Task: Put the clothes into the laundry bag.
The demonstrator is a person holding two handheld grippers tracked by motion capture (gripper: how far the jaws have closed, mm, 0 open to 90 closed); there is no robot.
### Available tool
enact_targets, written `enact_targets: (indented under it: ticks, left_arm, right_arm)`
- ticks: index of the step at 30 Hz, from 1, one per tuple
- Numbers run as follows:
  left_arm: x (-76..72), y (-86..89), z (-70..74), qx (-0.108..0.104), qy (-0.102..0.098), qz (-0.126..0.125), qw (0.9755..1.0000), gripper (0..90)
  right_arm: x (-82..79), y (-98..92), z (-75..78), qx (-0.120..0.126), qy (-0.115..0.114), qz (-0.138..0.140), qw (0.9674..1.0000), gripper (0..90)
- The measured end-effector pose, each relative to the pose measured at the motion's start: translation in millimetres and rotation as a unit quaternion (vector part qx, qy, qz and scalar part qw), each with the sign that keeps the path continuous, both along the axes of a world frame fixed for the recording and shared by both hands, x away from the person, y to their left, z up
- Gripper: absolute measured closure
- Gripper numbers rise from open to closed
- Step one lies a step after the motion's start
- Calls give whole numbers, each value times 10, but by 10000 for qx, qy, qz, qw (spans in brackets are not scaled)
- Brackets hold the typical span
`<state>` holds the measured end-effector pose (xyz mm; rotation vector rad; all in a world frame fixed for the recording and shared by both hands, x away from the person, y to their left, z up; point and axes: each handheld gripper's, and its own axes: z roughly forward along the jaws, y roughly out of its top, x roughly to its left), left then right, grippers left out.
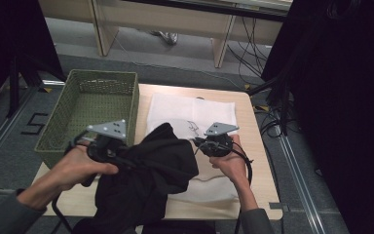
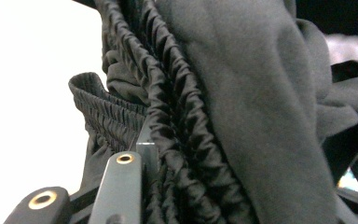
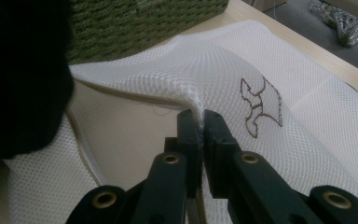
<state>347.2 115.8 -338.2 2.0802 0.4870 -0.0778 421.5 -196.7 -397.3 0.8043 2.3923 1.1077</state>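
Step in hand: loading black garment (image 1: 146, 180) into white mesh bag (image 1: 195, 114) on table (image 1: 255, 161). Right tool (image 3: 201, 122) clamped tight on bag's upper layer, pinching a fold of mesh just beside the brown stitched logo (image 3: 260, 106) and lifting it so the mouth gapes; pale inside of bag visible under the raised edge. Left tool (image 1: 108, 142) shut on garment at its gathered elastic waistband (image 2: 168, 121), jaws part-closed w/ ruched fabric bunched between. Garment hanging from left tool, draped over table's near-left part & front edge, its top lobe lying on bag's left side, near the opening but not inside yet. Green basket (image 1: 63, 122) at far left, holding nothing, not involved.

Next move, prob.: keep right tool's pinch high & steady so mouth stays open, then steer waistband end under the lifted mesh and push in. Needs bulk fed gradually; loose folds likely to snag on bag's edge.
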Motion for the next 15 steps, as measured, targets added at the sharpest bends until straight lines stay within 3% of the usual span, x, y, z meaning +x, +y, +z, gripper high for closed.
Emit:
enact_targets:
  ticks: [3, 5, 8, 9, 10, 11, 13, 15]
  left_arm:
    - [45, -173, -207, 339, 36, 7, 9994, 600]
    - [63, -311, -312, 423, 98, -29, 9991, 598]
    - [71, -508, -421, 500, 194, -174, 9984, 597]
    - [75, -575, -454, 602, 235, -249, 9976, 595]
    - [82, -645, -494, 648, 223, -325, 9971, 595]
    - [85, -718, -538, 672, 333, -320, 9967, 594]
    - [148, -831, -615, 823, 284, -333, 9956, 592]
    - [222, -914, -682, 901, 418, -202, 9948, 591]
  right_arm:
    - [-6, 4, 47, 65, -4, -64, 10000, 872]
    - [6, 4, 70, 62, -112, 3, 9999, 872]
    - [-15, 20, 117, 120, -89, -43, 9999, 872]
    - [-5, 20, 126, 93, -204, 7, 9997, 872]
    - [-18, 31, 143, 150, -155, 11, 9998, 872]
    - [-33, 40, 162, 152, -138, -5, 9998, 873]
    - [-41, 40, 198, 148, -224, 49, 9996, 873]
    - [-63, 37, 234, 159, -247, 67, 9995, 874]
